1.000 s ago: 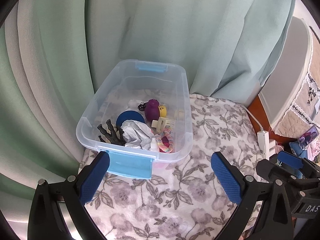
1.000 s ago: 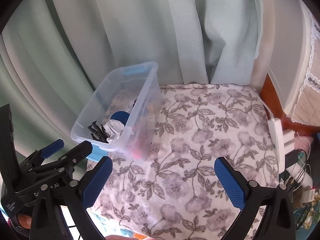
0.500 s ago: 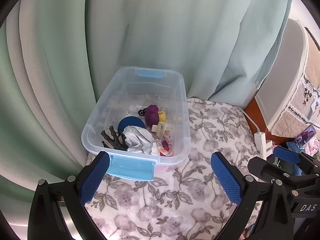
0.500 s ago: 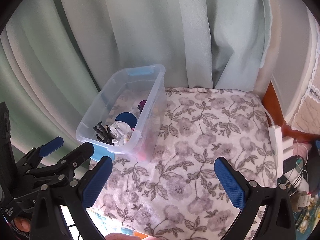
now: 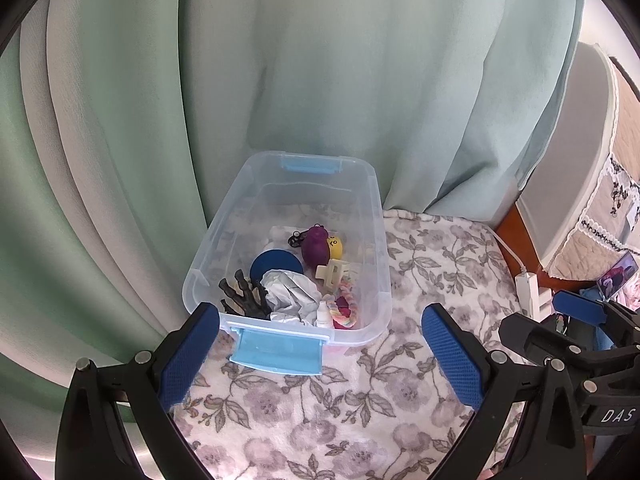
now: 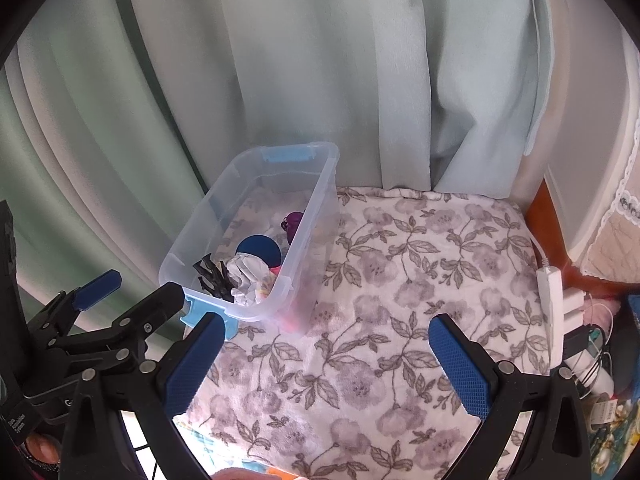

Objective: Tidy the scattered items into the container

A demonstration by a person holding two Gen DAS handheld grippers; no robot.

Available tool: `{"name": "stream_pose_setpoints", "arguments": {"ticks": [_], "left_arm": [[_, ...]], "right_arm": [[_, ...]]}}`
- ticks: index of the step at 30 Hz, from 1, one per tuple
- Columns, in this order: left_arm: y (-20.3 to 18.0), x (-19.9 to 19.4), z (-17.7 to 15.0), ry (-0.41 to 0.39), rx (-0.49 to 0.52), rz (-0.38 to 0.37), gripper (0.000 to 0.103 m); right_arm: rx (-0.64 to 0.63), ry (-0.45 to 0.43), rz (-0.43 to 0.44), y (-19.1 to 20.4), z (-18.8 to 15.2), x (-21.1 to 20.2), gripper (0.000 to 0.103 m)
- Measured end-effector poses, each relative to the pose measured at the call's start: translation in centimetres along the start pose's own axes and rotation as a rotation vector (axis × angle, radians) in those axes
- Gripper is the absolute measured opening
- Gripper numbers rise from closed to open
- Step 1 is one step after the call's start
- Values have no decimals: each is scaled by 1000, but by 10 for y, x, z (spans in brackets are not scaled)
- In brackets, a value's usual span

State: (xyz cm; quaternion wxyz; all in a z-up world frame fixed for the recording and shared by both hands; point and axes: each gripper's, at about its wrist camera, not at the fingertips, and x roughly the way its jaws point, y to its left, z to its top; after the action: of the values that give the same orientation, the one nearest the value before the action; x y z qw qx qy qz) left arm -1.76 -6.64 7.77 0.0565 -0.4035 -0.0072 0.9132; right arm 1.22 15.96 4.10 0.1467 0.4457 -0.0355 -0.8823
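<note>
Between the spread, empty fingers of the left gripper [image 5: 320, 352] and the right gripper [image 6: 326, 364] lies only bare floral blanket [image 6: 400, 280]. Ahead, the clear container [image 5: 380, 264] already holds the crumpled paper [image 5: 288, 292], light and soft; its stiff rim by the blue latch [image 5: 280, 350] looks the best hold
</note>
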Motion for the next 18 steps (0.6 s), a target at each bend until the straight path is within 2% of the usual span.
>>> {"name": "stream_pose_setpoints", "arguments": {"ticks": [18], "left_arm": [[-3,-16,18,-33,-10,-29,101]], "right_arm": [[1,-53,-10,7,13,-26,103]]}}
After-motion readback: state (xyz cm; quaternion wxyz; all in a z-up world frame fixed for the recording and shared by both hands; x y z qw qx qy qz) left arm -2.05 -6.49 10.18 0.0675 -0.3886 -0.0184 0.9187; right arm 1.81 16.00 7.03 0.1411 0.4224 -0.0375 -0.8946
